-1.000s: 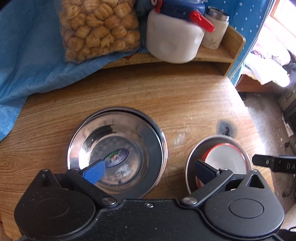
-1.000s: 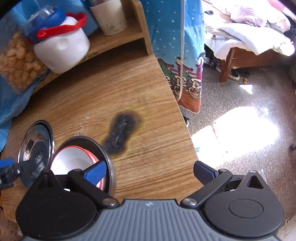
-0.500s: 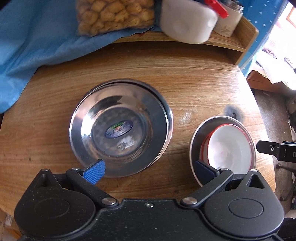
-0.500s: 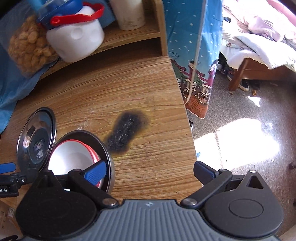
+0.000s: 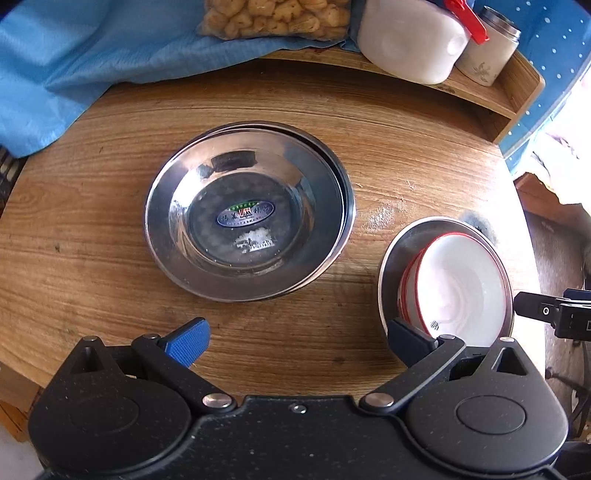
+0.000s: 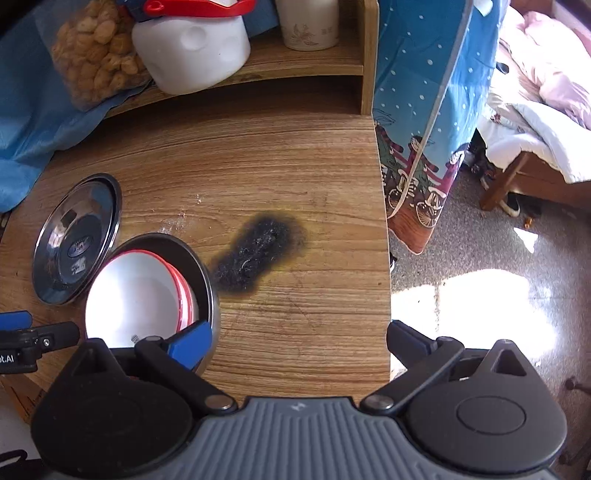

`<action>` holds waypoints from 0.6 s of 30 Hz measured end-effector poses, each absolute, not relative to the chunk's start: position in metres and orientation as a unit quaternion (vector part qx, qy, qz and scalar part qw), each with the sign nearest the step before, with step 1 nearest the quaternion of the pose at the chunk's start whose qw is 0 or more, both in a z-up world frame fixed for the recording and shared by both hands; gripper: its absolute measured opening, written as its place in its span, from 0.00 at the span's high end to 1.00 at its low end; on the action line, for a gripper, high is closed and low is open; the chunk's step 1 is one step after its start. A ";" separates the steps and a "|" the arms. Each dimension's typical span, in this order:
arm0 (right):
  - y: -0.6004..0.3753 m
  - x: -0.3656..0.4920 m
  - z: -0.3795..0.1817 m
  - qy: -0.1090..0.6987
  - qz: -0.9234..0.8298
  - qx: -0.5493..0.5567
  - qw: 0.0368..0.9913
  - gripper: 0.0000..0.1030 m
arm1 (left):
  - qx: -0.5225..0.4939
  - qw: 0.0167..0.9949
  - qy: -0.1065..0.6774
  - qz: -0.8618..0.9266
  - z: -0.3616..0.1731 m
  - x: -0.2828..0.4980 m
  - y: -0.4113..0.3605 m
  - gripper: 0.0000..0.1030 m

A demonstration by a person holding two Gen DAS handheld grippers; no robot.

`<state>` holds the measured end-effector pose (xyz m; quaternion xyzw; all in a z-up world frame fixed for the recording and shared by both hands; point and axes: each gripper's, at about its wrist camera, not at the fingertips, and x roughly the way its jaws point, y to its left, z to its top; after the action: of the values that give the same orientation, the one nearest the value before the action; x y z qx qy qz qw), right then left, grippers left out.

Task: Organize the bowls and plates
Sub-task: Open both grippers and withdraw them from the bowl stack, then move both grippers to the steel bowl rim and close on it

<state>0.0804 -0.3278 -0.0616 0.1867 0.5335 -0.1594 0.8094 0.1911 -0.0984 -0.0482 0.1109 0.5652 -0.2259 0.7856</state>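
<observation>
Stacked steel plates [image 5: 251, 210] lie in the middle of the wooden table [image 5: 92, 266]; the right wrist view shows these plates [image 6: 74, 236] at its left. To their right a steel bowl [image 5: 402, 251] holds white bowls with red rims [image 5: 461, 288], also seen nested in the steel bowl [image 6: 199, 266] as white bowls [image 6: 136, 295]. My left gripper [image 5: 299, 336] hangs open above the table's near edge, empty, short of the plates. My right gripper [image 6: 299, 336] is open and empty too, its left finger over the steel bowl's rim.
A raised wooden shelf [image 5: 480, 88] at the back carries a bag of snacks [image 5: 277, 18], a white jug [image 5: 410, 48] and a cup [image 5: 487, 51]. A blue cloth [image 5: 74, 66] drapes at the back left. A black burn mark [image 6: 258, 254] marks the table, whose right edge [image 6: 384, 258] drops to the floor.
Both grippers have drawn back and up from the dishes. The left gripper's finger no longer overlaps the plates; more of the table shows. The dishes have not moved.
</observation>
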 end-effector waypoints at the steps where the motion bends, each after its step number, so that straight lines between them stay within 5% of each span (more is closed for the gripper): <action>1: -0.327 0.081 -0.061 0.534 -0.156 0.181 0.811 0.00 | 0.109 0.787 0.565 -0.224 -0.048 0.190 -0.098 0.01; 18: -0.311 0.091 -0.063 0.552 -0.105 0.114 0.819 0.00 | 0.092 0.786 0.573 -0.211 -0.062 0.179 -0.105 0.01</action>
<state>0.0911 -0.3106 -0.0635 0.1143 0.5519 -0.1050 0.8193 0.1794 -0.1047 -0.0621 0.0919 0.5732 -0.2109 0.7864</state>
